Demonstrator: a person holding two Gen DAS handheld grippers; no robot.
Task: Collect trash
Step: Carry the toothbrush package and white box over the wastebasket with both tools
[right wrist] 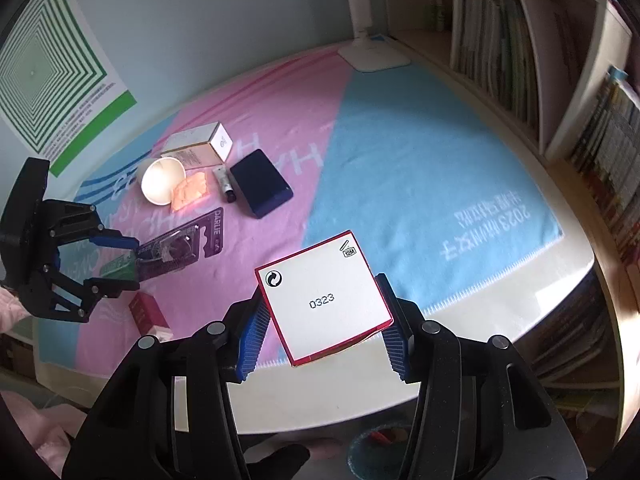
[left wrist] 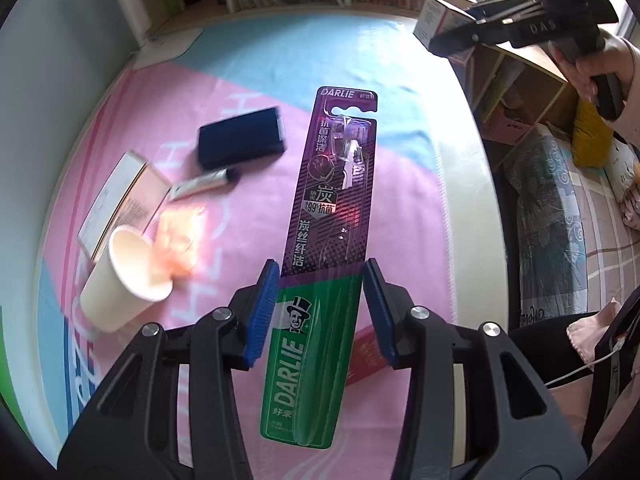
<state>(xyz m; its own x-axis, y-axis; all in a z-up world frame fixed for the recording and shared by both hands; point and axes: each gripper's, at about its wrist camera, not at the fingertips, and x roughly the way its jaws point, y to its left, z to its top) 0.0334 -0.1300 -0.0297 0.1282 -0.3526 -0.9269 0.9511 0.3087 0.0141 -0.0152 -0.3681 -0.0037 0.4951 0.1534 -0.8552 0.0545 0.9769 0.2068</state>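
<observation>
My left gripper is shut on a Darlie toothbrush pack, purple above and green below, and holds it above the table; it also shows in the right wrist view. My right gripper is shut on a red-edged white box marked 0323, held over the table's front edge. On the pink and blue cloth lie a tipped paper cup, an orange wrapper, a small tube, a dark blue box, a cream box and a red box.
A white lamp base stands at the table's far edge. Bookshelves line the right side. A bin with scraps sits on the floor below the front edge. A bed lies to the right of the table.
</observation>
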